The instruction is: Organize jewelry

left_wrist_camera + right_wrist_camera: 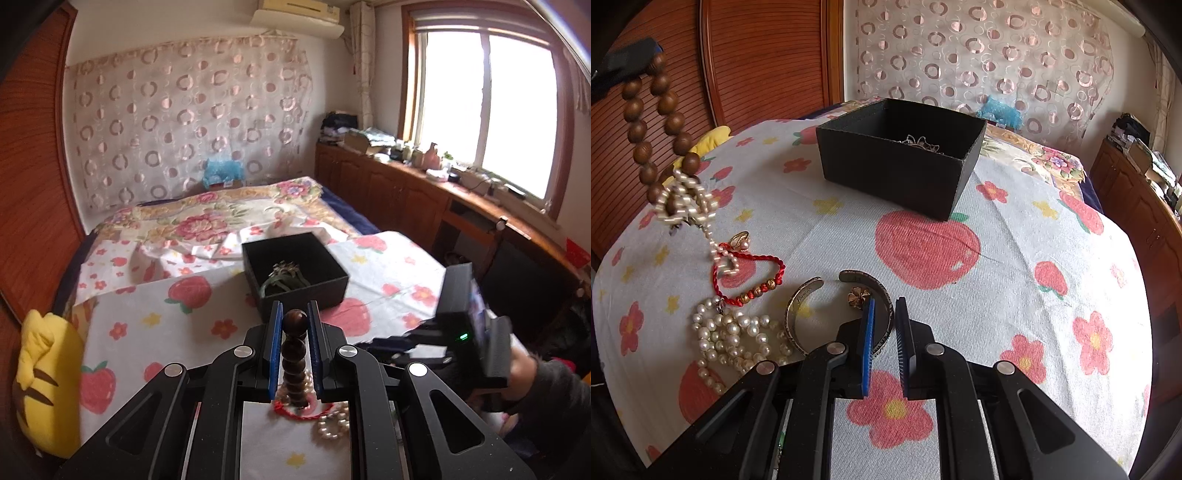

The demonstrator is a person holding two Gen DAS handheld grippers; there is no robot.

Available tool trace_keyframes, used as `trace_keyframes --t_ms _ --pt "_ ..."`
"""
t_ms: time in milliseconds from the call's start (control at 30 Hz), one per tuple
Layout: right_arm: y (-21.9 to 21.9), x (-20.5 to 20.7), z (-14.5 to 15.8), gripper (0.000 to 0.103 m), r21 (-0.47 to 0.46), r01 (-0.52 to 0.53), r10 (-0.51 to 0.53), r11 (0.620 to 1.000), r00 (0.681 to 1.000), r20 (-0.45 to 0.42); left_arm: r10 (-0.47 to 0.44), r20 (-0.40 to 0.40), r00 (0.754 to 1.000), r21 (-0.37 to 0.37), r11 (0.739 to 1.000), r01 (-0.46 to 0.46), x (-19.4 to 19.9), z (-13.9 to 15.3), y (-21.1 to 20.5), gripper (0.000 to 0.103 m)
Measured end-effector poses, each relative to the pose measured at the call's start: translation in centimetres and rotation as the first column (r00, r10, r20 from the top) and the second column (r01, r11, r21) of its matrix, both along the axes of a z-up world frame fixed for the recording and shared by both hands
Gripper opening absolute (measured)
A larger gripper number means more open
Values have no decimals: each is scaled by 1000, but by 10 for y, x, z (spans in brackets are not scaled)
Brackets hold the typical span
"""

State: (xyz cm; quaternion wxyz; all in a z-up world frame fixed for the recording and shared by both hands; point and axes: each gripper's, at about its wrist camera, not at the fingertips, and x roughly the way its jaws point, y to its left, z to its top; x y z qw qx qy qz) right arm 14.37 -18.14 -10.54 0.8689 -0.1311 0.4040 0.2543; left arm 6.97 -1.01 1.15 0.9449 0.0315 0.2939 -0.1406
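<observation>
At far left, your left gripper holds a wooden bead bracelet lifted off the bed, jaws clenched on the beads, with a pearl strand snagged and dangling beneath. Near left on the flowered sheet lie a red cord bracelet, pearls and a silver cuff. Your right gripper hovers over the cuff, jaws nearly shut on nothing. Farther back sits the black box, jewelry already inside.

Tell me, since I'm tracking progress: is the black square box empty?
Not empty. The black square box is open-topped, with a silvery ornament inside.
</observation>
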Motion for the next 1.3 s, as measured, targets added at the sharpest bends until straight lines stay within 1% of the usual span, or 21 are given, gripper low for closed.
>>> trace_keyframes --t_ms 67,167,300,467,533,567,633,667,700,767,867,1000,1167,1233,1300 --pt "0 0 0 13 0 0 0 1000 1000 0 13 -28 1000 18 1000 -12 6 -11 5 12" --pt "0 0 0 13 0 0 0 1000 1000 0 57 -83 995 57 997 -53 16 -34 16 12" --pt "0 0 0 13 -1 0 0 1000 1000 0 107 -132 985 81 992 -97 16 -58 36 12" --pt "0 0 0 13 0 0 0 1000 1000 0 163 -171 972 106 984 -147 13 -77 58 12" --pt "0 0 0 13 -1 0 0 1000 1000 0 177 -173 969 118 980 -158 13 -80 61 12" --pt "0 0 0 13 -1 0 0 1000 1000 0 185 -171 968 129 978 -164 12 -82 61 13" --pt "0 0 0 13 -1 0 0 1000 1000 0 193 -164 968 137 976 -171 10 -82 59 20" --pt "0 0 0 13 0 0 0 1000 1000 0 187 -157 970 134 977 -167 7 -81 58 25" --pt "0 0 0 13 0 0 0 1000 1000 0 183 -153 971 132 978 -163 5 -80 56 28" --pt "0 0 0 13 0 0 0 1000 1000 0 164 -147 975 130 981 -145 -1 -79 49 28" --pt "0 0 0 13 0 0 0 1000 1000 0 100 -169 981 122 989 -80 -6 -85 33 28" --pt "0 0 0 13 0 0 0 1000 1000 0 61 -217 974 106 994 -38 -4 -98 22 28" --pt "0 0 0 13 0 0 0 1000 1000 0 43 -244 969 95 995 -20 1 -107 17 28" --pt "0 0 0 13 0 0 0 1000 1000 0 35 -254 967 82 997 -15 2 -109 18 26" --pt "0 0 0 13 0 0 0 1000 1000 0 22 -269 963 50 999 -9 4 -110 22 15"
